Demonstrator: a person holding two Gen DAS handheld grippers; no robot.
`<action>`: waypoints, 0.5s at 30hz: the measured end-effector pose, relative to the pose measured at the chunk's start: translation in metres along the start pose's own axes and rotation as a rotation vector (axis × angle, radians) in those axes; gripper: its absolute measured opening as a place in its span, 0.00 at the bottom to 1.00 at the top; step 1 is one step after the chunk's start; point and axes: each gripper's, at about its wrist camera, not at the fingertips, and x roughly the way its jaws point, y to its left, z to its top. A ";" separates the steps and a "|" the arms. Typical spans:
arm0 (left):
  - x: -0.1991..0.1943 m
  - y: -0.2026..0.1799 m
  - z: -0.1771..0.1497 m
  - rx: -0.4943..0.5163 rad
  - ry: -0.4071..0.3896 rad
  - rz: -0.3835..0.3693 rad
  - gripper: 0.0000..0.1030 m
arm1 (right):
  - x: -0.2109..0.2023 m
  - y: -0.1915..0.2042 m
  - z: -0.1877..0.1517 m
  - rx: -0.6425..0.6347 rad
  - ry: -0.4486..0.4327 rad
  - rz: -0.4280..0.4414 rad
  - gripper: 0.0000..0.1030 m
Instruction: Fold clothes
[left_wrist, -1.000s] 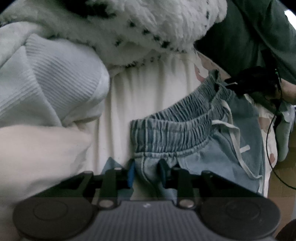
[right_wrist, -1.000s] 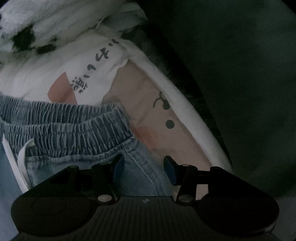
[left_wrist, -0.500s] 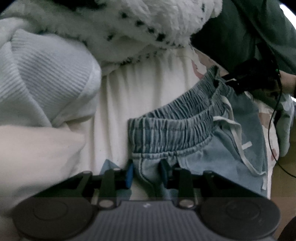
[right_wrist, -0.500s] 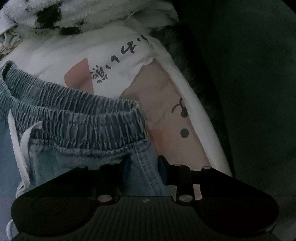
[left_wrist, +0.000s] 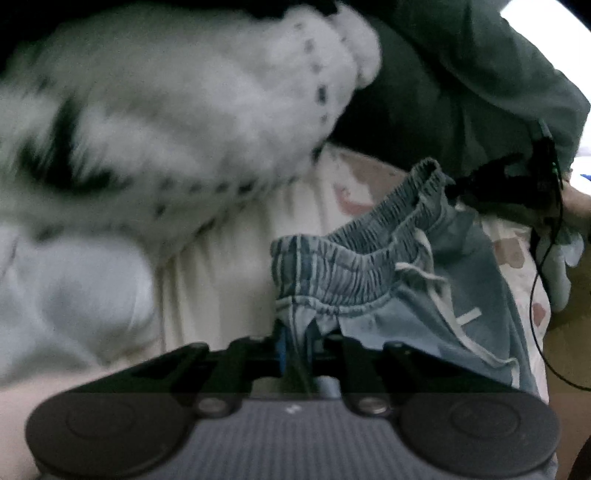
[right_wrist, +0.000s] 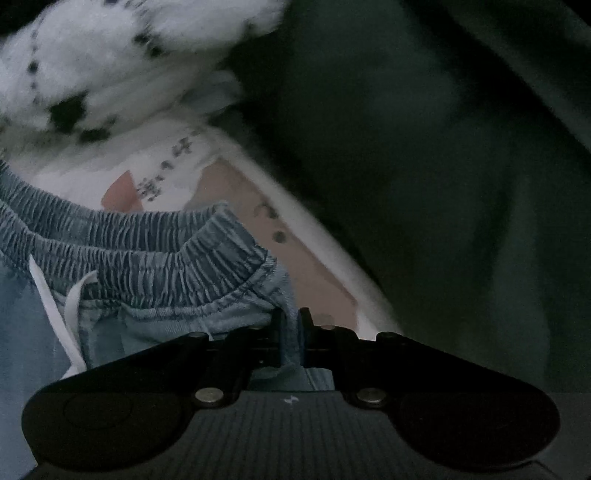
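1. Holding the denim shorts (left_wrist: 373, 266) at lower centre of the left wrist view: left gripper (left_wrist: 295, 343), jaws closing, fabric pinched between them just under the elastic waistband (left_wrist: 351, 258).
2. Right gripper (right_wrist: 290, 332), lower centre of the right wrist view: clenched on the shorts' other side edge, just below the waistband end. It also shows dark at right of the left view, at the far waistband corner.
3. Purpose, judged: a grip at each side lets the waistband hang stretched between the two hands, so the shorts can be lifted and laid flat for folding.
4. White drawstring (right_wrist: 70, 295): hanging loose at lower left.
5. Printed white garment (right_wrist: 166, 173): beneath the shorts, centre left.
6. Fluffy spotted white garment (left_wrist: 177, 122): upper left, blurred.
7. Dark green fabric (right_wrist: 424, 184): fills the right half; nature unclear.
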 end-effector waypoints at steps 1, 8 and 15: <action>0.002 -0.002 0.004 0.009 -0.004 -0.001 0.09 | -0.003 -0.004 -0.002 0.018 -0.003 -0.012 0.04; 0.014 -0.023 0.036 0.087 -0.045 -0.007 0.08 | -0.030 -0.027 -0.033 0.150 -0.027 -0.096 0.04; 0.028 -0.062 0.065 0.198 -0.079 -0.074 0.07 | -0.078 -0.056 -0.056 0.284 -0.095 -0.257 0.04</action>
